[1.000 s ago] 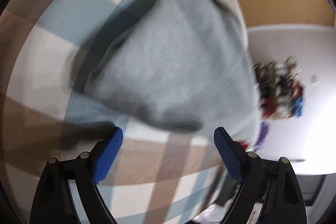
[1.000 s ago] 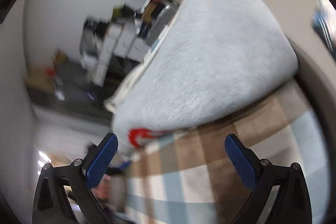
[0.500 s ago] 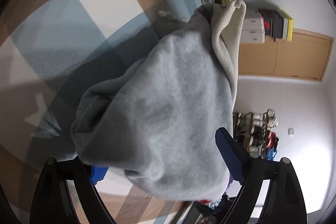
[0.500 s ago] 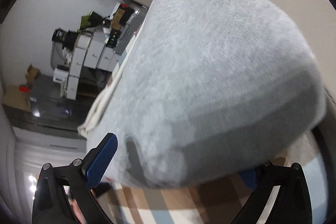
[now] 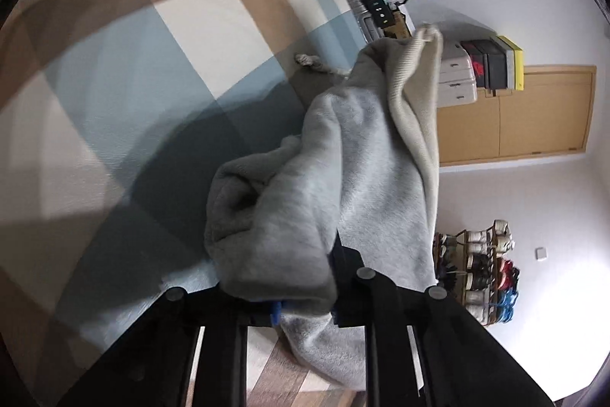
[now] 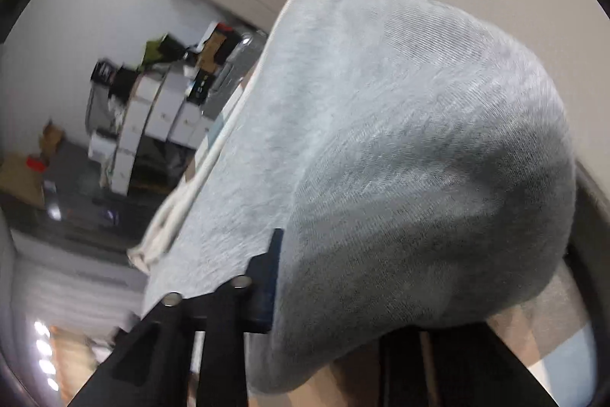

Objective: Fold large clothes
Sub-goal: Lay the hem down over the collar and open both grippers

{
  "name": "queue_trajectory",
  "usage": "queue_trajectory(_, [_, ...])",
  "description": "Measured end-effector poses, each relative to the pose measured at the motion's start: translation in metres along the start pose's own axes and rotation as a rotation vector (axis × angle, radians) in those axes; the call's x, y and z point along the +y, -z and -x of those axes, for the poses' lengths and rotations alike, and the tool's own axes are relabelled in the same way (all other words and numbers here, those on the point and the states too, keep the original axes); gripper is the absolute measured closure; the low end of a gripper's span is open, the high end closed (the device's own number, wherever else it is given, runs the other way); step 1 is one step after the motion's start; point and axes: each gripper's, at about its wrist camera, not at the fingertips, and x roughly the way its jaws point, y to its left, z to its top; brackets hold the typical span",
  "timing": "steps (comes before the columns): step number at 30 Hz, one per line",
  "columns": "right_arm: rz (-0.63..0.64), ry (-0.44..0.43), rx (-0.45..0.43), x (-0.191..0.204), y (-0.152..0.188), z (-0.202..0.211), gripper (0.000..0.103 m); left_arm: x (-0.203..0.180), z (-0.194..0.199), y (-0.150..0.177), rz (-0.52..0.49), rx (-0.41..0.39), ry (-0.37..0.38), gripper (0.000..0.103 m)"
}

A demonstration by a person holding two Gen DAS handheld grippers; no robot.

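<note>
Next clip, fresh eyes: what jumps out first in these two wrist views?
A bulky grey sweatshirt fills the middle of both views, bunched over a blue, white and brown checked cloth. Both the left gripper and the right gripper are closing on folds of it. Its cream ribbed edge sticks up at upper right of the left view.

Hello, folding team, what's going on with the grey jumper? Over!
Left gripper and right gripper closing, grey jumper bunched between both. Jumper over the checked cloth. Nothing in the way. Over.
</note>
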Motion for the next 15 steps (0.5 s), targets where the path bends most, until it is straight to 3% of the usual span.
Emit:
queue_trajectory(5, [0.162, -0.050, 0.059, 0.026, 0.014, 0.005, 0.087, -0.003, 0.021, 0.011, -0.033, -0.056, 0.015, 0.096])
queue_trajectory(15, [0.200, -0.166, 0.162, 0.014, 0.064, 0.039, 0.089, -0.009, 0.078, 0.029, -0.083, -0.063, 0.061, 0.099])
